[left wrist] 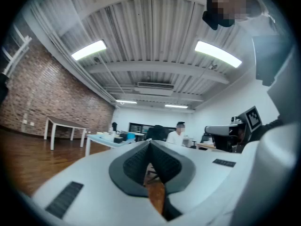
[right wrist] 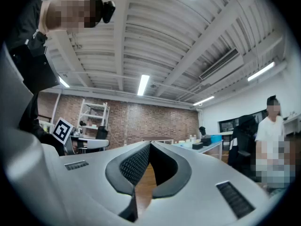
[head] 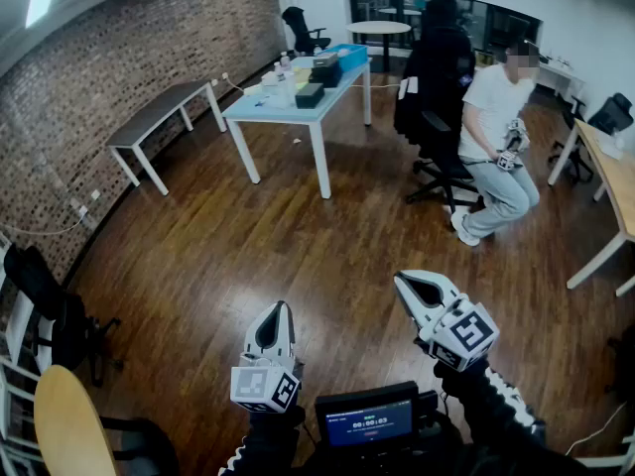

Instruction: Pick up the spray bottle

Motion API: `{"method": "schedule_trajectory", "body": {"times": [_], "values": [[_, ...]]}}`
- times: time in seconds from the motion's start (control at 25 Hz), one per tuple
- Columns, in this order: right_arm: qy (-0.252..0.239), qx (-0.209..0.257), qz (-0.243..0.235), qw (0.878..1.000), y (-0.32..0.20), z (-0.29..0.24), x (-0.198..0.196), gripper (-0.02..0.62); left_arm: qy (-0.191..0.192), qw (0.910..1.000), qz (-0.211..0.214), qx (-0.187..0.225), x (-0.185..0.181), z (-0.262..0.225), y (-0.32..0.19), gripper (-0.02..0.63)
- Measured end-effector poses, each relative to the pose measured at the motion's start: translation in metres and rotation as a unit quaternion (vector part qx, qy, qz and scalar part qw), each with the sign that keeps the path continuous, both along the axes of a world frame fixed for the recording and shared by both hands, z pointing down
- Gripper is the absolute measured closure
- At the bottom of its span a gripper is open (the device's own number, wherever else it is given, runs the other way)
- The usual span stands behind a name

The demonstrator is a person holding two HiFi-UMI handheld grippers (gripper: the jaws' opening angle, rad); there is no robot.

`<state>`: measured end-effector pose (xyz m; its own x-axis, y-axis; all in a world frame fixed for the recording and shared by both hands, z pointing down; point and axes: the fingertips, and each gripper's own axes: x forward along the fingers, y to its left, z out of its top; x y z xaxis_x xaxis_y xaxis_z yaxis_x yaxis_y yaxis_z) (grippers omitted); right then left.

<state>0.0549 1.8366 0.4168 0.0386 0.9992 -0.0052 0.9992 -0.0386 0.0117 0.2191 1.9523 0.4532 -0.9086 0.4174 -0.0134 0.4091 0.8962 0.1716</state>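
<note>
1. Above the wooden floor (head: 298, 236), I am holding my left gripper (head: 281, 310) and my right gripper (head: 405, 282) level, side by side, both well apart from the bench (head: 266, 108).
2. Left gripper view: my jaws are sitting closed, pads meeting at the tip, nothing lying between them.
3. Right gripper view: these jaws are likewise sitting closed, gripping nothing.
4. Spray bottle: I am seeing small bottle shapes (head: 283, 64) standing on the light-blue bench, near a black box (head: 310, 94) and a blue box (head: 347, 56); they are too small for me to tell which is the spray bottle.
5. A person (head: 496, 117) is sitting right of the bench, beside a black office chair (head: 435, 87).
6. A grey table (head: 159, 115) is standing along the brick wall (head: 119, 58), left of the bench.
</note>
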Motion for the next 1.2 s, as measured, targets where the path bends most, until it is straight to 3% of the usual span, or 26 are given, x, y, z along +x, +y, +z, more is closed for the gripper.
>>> {"method": "schedule_trajectory", "body": {"times": [0.12, 0.2, 0.36, 0.56, 0.64, 0.8, 0.92, 1.04, 1.12, 1.2], "values": [[0.009, -0.001, 0.020, 1.000, 0.027, 0.012, -0.030, 0.594, -0.014, 0.9992, 0.038, -0.007, -0.041, 0.017, 0.034, 0.600], [0.012, 0.005, 0.053, 0.999, 0.005, 0.016, -0.049, 0.594, -0.016, 0.9970, 0.076, -0.004, -0.069, 0.024, 0.028, 0.600], [0.007, 0.012, 0.130, 0.991, -0.162, -0.025, -0.120, 0.594, -0.024, 0.9873, 0.157, 0.006, -0.157, -0.016, -0.105, 0.600], [0.005, -0.016, 0.248, 0.969, -0.320, -0.004, -0.214, 0.594, -0.021, 0.9696, 0.243, -0.021, -0.279, -0.009, -0.215, 0.600], [0.003, -0.024, 0.288, 0.957, -0.422, -0.005, -0.256, 0.594, -0.023, 0.9619, 0.271, -0.029, -0.346, -0.027, -0.316, 0.600], [-0.001, -0.030, 0.361, 0.932, -0.670, -0.022, -0.348, 0.594, -0.026, 0.9375, 0.346, -0.031, -0.497, -0.051, -0.587, 0.600], [-0.003, -0.033, 0.414, 0.910, -0.861, -0.037, -0.416, 0.594, -0.027, 0.9175, 0.395, -0.033, -0.577, -0.048, -0.758, 0.600], [-0.004, -0.041, 0.464, 0.885, -1.034, -0.045, -0.474, 0.594, -0.023, 0.8978, 0.439, -0.033, -0.648, -0.048, -0.895, 0.600], [-0.002, -0.051, 0.495, 0.867, -1.126, -0.044, -0.500, 0.594, -0.017, 0.8773, 0.479, -0.033, -0.692, -0.050, -0.987, 0.600], [0.000, -0.061, 0.522, 0.851, -1.197, -0.037, -0.518, 0.594, -0.016, 0.8500, 0.525, -0.038, -0.730, -0.049, -1.066, 0.600]]}}
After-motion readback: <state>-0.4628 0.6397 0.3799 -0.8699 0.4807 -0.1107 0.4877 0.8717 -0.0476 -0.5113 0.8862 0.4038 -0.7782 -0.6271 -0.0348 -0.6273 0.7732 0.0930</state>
